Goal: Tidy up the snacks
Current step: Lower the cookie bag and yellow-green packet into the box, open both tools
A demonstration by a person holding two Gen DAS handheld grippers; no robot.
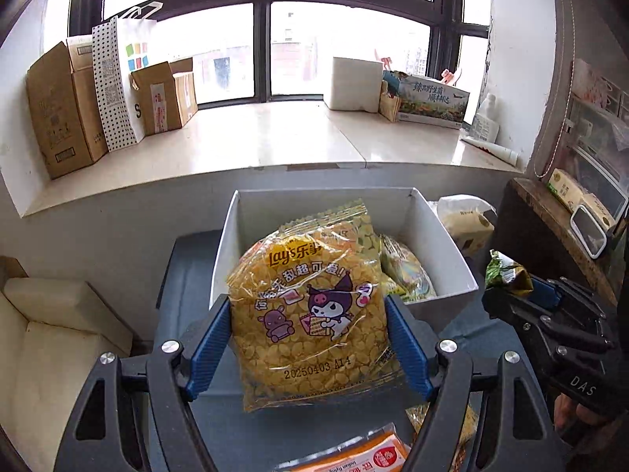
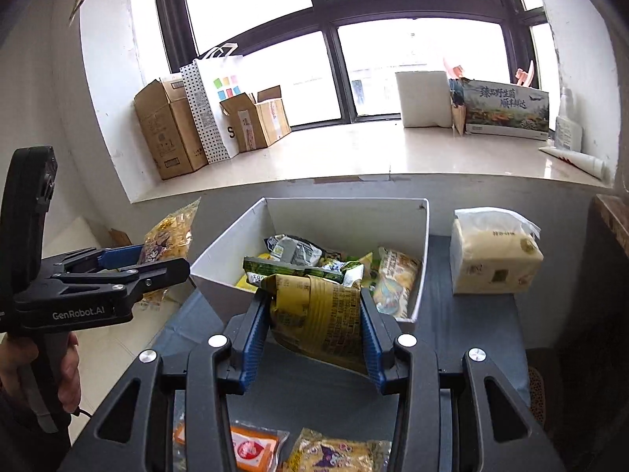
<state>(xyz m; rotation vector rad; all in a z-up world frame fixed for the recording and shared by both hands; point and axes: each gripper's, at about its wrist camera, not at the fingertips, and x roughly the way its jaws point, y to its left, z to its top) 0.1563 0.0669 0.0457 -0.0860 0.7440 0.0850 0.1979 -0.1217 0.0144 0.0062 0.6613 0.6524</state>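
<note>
Left gripper [image 1: 308, 344] clamps one yellow Lay's chip bag [image 1: 310, 314], cartoon print, above grey table [image 1: 188, 275]. Right gripper [image 2: 312, 332] clamps one crumpled tan snack pack [image 2: 318, 322]. White bin [image 2: 346, 216] behind holds several packs.

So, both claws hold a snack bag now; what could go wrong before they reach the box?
1. The left claw pinches the puffy chip bag only by its sides; it may slip or crush.
2. The right claw holds the brown bag tilted.
3. The box already holds snacks.
</note>
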